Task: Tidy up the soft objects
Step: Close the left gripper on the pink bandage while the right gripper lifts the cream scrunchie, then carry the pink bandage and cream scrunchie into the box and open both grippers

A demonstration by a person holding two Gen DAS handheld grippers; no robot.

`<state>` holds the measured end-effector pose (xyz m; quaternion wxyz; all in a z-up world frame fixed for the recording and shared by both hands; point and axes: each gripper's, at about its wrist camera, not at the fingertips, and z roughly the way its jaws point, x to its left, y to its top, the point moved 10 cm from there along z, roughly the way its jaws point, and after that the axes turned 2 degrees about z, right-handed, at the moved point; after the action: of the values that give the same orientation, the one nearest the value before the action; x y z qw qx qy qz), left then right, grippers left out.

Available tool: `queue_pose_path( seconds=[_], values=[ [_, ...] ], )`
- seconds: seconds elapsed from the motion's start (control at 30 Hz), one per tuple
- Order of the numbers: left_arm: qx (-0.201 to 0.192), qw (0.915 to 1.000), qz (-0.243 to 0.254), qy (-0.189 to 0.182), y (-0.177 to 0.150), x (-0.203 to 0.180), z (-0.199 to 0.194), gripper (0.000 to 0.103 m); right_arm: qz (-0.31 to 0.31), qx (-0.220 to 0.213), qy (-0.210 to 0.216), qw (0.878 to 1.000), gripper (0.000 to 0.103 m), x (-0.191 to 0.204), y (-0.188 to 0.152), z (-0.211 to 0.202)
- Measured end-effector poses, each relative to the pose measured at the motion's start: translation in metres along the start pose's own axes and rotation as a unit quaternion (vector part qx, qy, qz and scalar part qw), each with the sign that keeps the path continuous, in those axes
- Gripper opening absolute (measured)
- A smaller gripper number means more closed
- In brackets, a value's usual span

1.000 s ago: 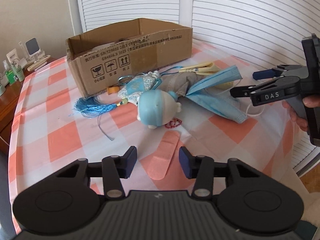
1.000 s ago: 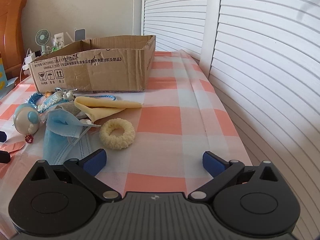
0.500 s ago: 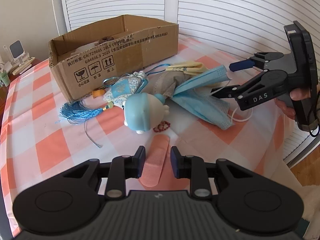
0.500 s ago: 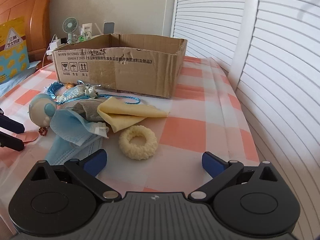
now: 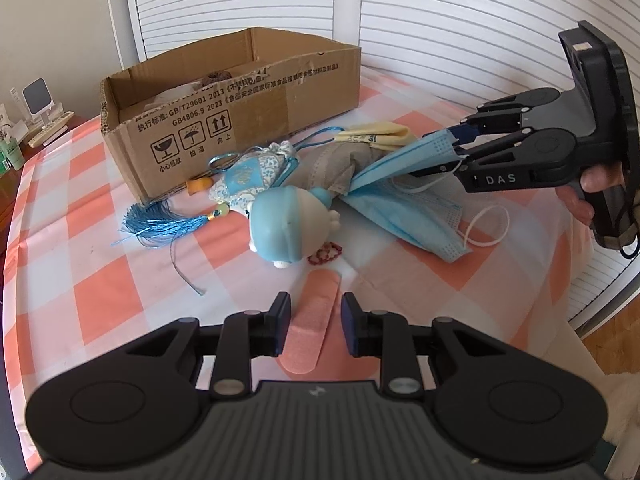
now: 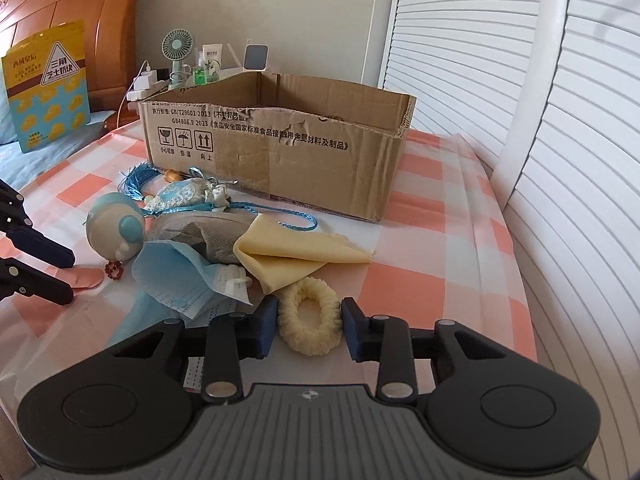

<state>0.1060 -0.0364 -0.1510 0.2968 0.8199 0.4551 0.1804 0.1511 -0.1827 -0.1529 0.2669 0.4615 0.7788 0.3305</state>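
Note:
A cream scrunchie [image 6: 294, 336] lies near the table's front and is squeezed into an oval. My right gripper [image 6: 309, 326] is closing on it, and both pads press its sides. In the left wrist view the right gripper [image 5: 456, 148] has its tips hidden behind a raised fold of the blue face mask [image 5: 404, 208]. A pink bandage [image 5: 310, 320] lies flat between the narrow jaws of my left gripper [image 5: 312, 326], with a thin gap at the right pad. An open cardboard box [image 6: 280, 148] stands behind the pile.
The pile holds a blue-and-white plush doll [image 5: 286, 224], a sachet with a blue tassel [image 5: 156, 226], a grey cloth [image 5: 336, 164], a yellow cloth [image 6: 288, 256] and a red bead ring [image 5: 324, 254]. White shutters border the table on the right. A fan and bottles stand behind the box.
The right jaws went from wide open to pinching the scrunchie, which changed from round to oval as the gripper came closer. The left jaws narrowed around the bandage.

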Motion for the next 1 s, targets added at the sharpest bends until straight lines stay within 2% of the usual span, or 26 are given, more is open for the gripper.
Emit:
queue_pose_path(
  seconds=[0.2,0.57,0.73,0.93,1.0],
  values=[
    [0.0,1.0,0.001,0.001,0.0,-0.001,-0.003,0.019,-0.004,0.002,-0.005,1.0,0.036,0.0,-0.003,-0.007],
    [-0.011,0.9999,0.002,0.0,0.001,-0.001,-0.018,0.02,-0.004,0.003,-0.019,1.0,0.036,-0.007,-0.006,-0.027],
    [0.003,1.0,0.004,0.007,-0.003,0.001,-0.008,0.022,0.001,0.008,-0.021,1.0,0.036,-0.008,-0.01,-0.029],
    [0.003,1.0,0.003,-0.008,0.0,-0.002,0.0,0.022,0.002,0.011,-0.018,1.0,0.036,-0.006,-0.012,-0.029],
    [0.004,0.9999,0.002,-0.014,0.001,-0.003,0.0,0.017,0.002,0.011,-0.019,1.0,0.036,-0.007,-0.012,-0.029]
  ],
)
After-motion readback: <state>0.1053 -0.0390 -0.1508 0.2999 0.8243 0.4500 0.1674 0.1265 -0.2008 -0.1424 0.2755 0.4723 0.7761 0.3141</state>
